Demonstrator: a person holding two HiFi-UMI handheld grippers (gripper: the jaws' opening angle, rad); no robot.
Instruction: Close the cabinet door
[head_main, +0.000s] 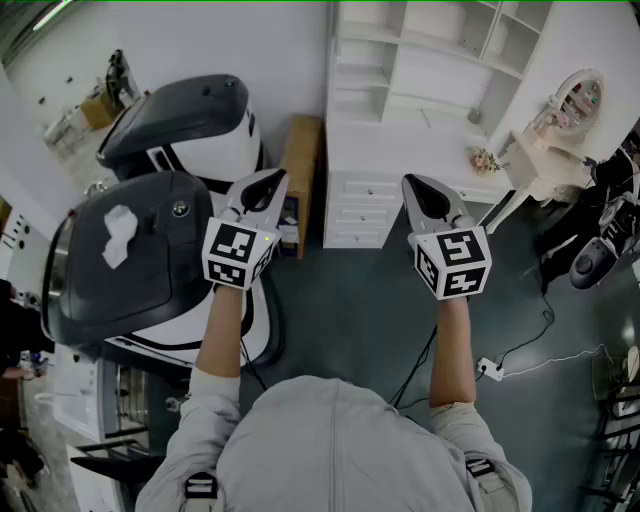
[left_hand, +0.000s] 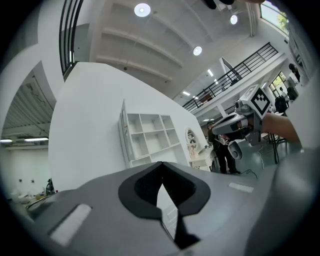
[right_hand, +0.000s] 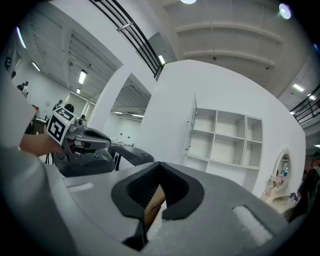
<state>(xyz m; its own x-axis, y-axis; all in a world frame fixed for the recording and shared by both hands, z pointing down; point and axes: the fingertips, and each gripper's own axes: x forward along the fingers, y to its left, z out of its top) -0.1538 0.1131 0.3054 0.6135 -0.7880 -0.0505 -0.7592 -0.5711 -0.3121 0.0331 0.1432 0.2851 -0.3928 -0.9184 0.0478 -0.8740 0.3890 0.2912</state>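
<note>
A tall white cabinet (head_main: 420, 110) with open shelves and drawers stands against the wall ahead. Its narrow door (right_hand: 191, 126) stands swung out at the shelf unit's left side, and the left gripper view shows that door (left_hand: 123, 131) too. My left gripper (head_main: 268, 182) is held level in front of me, shut and empty. My right gripper (head_main: 420, 186) is beside it, also shut with nothing between its fingers. Both point toward the cabinet and hang well short of it. In each gripper view, the left gripper (left_hand: 161, 165) and the right gripper (right_hand: 160, 165), the jaws meet at their tips.
Two large grey-and-white machines (head_main: 150, 250) fill the left. A wooden box (head_main: 300, 160) stands between them and the cabinet. A white dressing table with an oval mirror (head_main: 560, 130) is at the right. A cable and power strip (head_main: 490, 368) lie on the dark floor.
</note>
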